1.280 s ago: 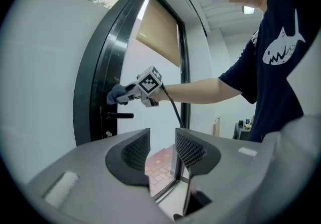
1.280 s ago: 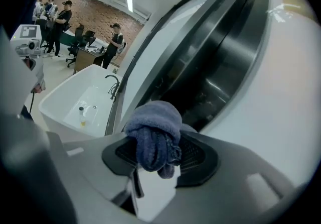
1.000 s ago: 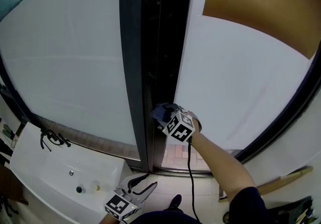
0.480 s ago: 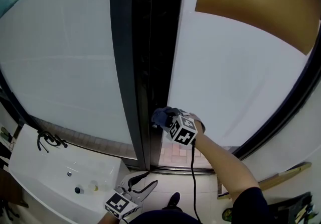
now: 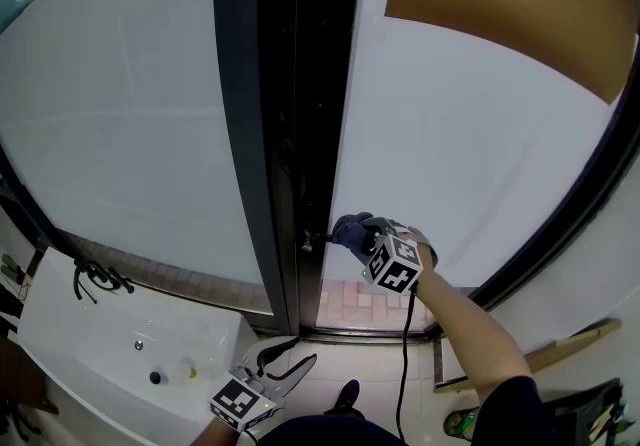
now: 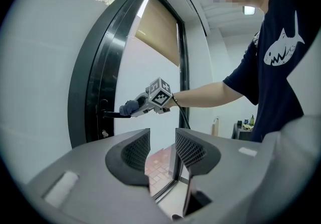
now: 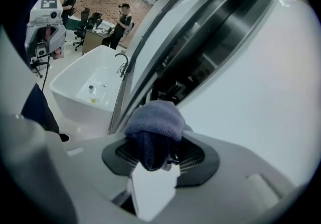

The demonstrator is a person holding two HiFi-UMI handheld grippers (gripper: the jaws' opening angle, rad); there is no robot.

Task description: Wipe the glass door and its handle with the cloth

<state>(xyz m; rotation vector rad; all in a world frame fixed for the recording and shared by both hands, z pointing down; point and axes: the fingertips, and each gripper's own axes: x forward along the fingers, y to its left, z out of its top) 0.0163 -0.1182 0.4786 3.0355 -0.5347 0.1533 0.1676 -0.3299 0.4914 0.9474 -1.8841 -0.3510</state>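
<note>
the frosted glass door (image 5: 480, 154) stands upright ahead; nothing on it shows how much has been wiped, and the work seems to be at the dark handle (image 6: 111, 114) on its edge. the right arm reaches forward, the right gripper (image 7: 159, 155) clamped on the bunched blue cloth (image 7: 153, 120), which seems to touch the handle's end. the left gripper (image 6: 163, 148) hangs low, jaws apart, empty.

Cloth (image 7: 153, 122) bunches over the right gripper's (image 7: 153, 147) jaw tips, hiding them. In the head view, the bottom edge cuts off the left gripper (image 5: 288, 366). The bits in the bathtub (image 5: 75, 334) are too small to tell.
</note>
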